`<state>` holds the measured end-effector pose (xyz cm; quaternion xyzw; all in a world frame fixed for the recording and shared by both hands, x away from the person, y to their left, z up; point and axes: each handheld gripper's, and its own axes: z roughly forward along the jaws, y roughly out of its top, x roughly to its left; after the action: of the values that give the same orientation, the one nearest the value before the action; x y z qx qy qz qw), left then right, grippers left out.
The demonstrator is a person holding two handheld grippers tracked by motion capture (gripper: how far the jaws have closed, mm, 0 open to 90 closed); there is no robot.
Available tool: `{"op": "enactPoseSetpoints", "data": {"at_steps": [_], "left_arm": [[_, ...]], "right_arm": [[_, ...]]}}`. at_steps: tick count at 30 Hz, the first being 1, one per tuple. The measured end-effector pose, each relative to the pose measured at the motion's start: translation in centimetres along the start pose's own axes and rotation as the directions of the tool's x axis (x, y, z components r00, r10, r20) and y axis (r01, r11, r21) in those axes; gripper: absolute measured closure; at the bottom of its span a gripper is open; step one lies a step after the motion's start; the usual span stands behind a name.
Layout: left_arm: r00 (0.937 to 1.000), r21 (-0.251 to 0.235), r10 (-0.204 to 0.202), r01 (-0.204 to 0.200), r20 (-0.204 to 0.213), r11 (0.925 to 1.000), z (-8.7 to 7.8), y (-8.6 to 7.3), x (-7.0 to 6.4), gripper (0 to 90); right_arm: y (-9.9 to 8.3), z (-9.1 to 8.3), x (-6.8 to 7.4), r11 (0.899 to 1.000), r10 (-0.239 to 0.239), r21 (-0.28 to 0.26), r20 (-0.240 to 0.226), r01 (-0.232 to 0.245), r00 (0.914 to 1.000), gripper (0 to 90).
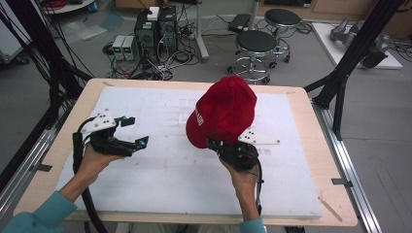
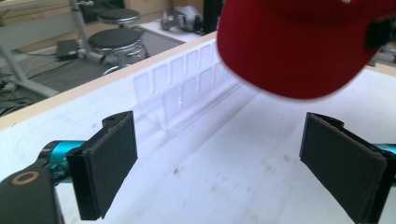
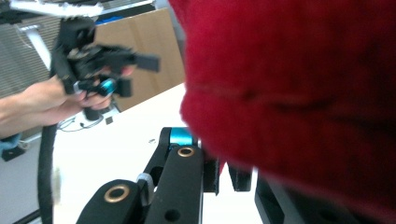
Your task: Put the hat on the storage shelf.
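**High view: red cap held aloft by right claw, left claw released**

High view, entry as seen. A red cap (image 1: 224,110) is held up off the surface (image 1: 160,170) by the right claw (image 1: 214,144), whose jaws are clenched on the cap's lower edge. The cap rises above and forward of that claw, tilted, with white lettering visible on the side facing the left claw. A grey three-cornered plate (image 1: 257,137) is seen on top of the right claw, just behind the cap. The right hand (image 1: 241,175) is wrapped around the claw body from below.

The left claw (image 1: 135,131) is held by the left hand (image 1: 94,162) well apart from the cap, to its left, jaws spread wide and nothing between them. A black cable (image 1: 77,155) trails from it toward the table's near edge.

Left gripper view: both black pads (image 2: 109,161) are seen far apart, with the white surface (image 2: 224,177) between them. The red cap (image 2: 299,46) hangs ahead of and above the right-hand pad, clear of both.

Right gripper view: the red cap (image 3: 299,93) is blurred, close above the claw; the jaws appear closed on its fabric. The left claw (image 3: 135,72) is seen farther off, up and to the left.

Beyond the surface, two black stools (image 1: 256,48) are noted on the floor.
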<state>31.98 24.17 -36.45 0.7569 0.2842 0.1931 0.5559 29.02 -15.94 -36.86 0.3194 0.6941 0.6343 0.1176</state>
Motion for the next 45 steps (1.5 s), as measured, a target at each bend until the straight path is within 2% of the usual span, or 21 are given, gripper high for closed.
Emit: {"op": "enactPoseSetpoints", "data": {"at_steps": [3, 5, 10, 20, 26, 29, 35, 41, 45], "left_arm": [[0.9996, -0.002, -0.003, 0.003, -0.027, 1.0000, -1.3, -2.0, 0.5, 12.0], [0.9987, -0.001, -0.022, 0.022, -0.046, 0.9998, -2.0, -3.3, 0.9, 12.1], [0.9930, -0.022, -0.050, 0.048, -0.107, 0.9986, -3.6, -6.2, 1.5, 12.6], [0.9799, -0.027, -0.028, 0.024, -0.197, 0.9994, -5.1, -9.0, 1.5, 12.6], [0.9764, -0.022, -0.034, 0.030, -0.214, 0.9993, -5.2, -9.8, 1.6, 12.6], [0.9746, -0.029, -0.047, 0.042, -0.219, 0.9987, -5.3, -10.1, 1.7, 12.5], [0.9693, -0.061, -0.051, 0.037, -0.240, 0.9975, -5.6, -10.5, 1.7, 12.6], [0.9696, -0.061, -0.049, 0.035, -0.240, 0.9975, -5.7, -10.5, 1.7, 12.6], [0.9680, -0.082, -0.047, 0.028, -0.246, 0.9963, -5.8, -10.6, 1.6, 12.6]], "right_arm": [[0.7, -0.1, -0.6, 1.000, -0.019, 0.007, 0.031, 0.019, 0.9993, 85.4], [1.3, -0.2, -0.9, 1.000, -0.024, 0.007, 0.046, 0.024, 0.9987, 85.3], [2.4, -0.5, -2.1, 0.999, -0.039, 0.011, 0.080, 0.038, 0.9960, 85.3], [3.7, 0.1, -4.2, 0.998, -0.057, 0.050, 0.162, 0.050, 0.9851, 85.3], [4.5, 1.3, -5.0, 0.995, -0.075, 0.083, 0.186, 0.060, 0.9797, 85.4], [4.9, 1.9, -5.4, 0.993, -0.080, 0.100, 0.199, 0.061, 0.9767, 85.3], [5.3, 3.2, -6.3, 0.990, -0.089, 0.128, 0.223, 0.061, 0.9708, 85.3], [5.5, 4.0, -7.2, 0.989, -0.076, 0.140, 0.245, 0.042, 0.9666, 85.3], [5.7, 4.7, -7.4, 0.987, -0.081, 0.157, 0.253, 0.041, 0.9641, 85.3]]}}
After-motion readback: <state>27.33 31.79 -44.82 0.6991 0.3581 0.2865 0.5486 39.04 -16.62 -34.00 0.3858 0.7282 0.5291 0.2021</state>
